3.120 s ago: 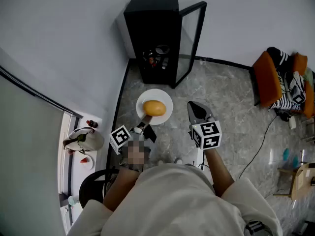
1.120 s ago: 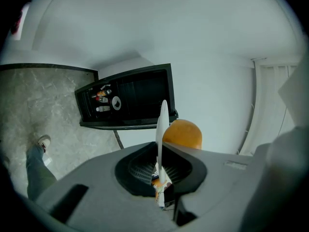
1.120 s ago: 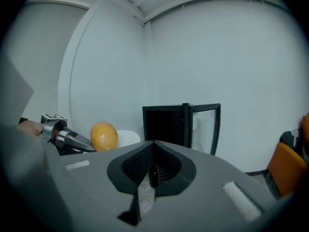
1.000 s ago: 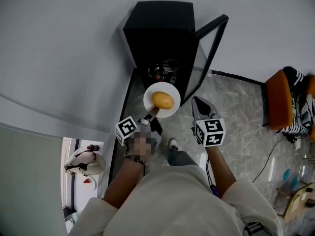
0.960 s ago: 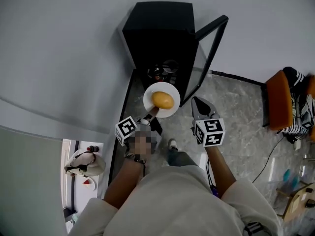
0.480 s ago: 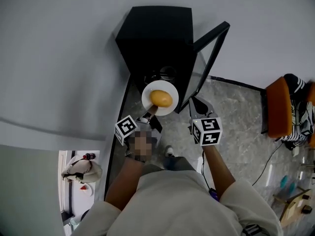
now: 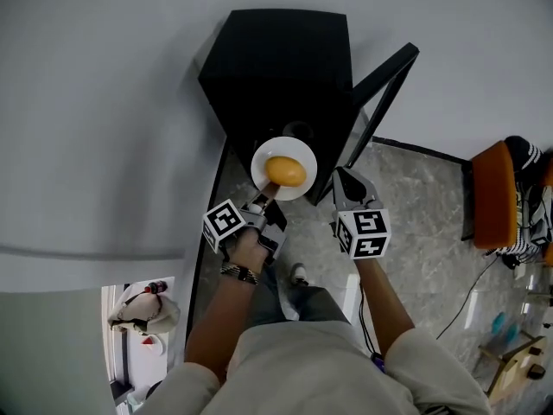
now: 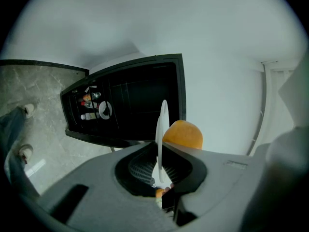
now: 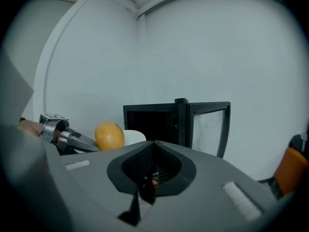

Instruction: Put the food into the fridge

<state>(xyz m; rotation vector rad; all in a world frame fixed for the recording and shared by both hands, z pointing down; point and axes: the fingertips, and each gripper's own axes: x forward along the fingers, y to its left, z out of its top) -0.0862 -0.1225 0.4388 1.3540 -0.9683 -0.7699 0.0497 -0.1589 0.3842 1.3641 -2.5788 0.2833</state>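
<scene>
Plate (image 7: 260, 161) rim near open fridge (image 7: 281, 67) front

An orange chair (image 7: 493, 201) stands on the grey marble floor (image 7: 415, 207).

Head view: steeply down onto fridge (image 7: 281, 67).
Left gripper view: faces open fridge.
Right gripper view: faces fridge front.
Shared: fridge.

The fridge (image 7: 285, 67) stood open toward the person. Its glass door (image 7: 378, 102) hung out on the right, and the wall (image 7: 130, 102) closed the left. Small bottles (image 8: 90, 104) occupied one shelf end; the remaining interior was too dark to judge.
</scene>
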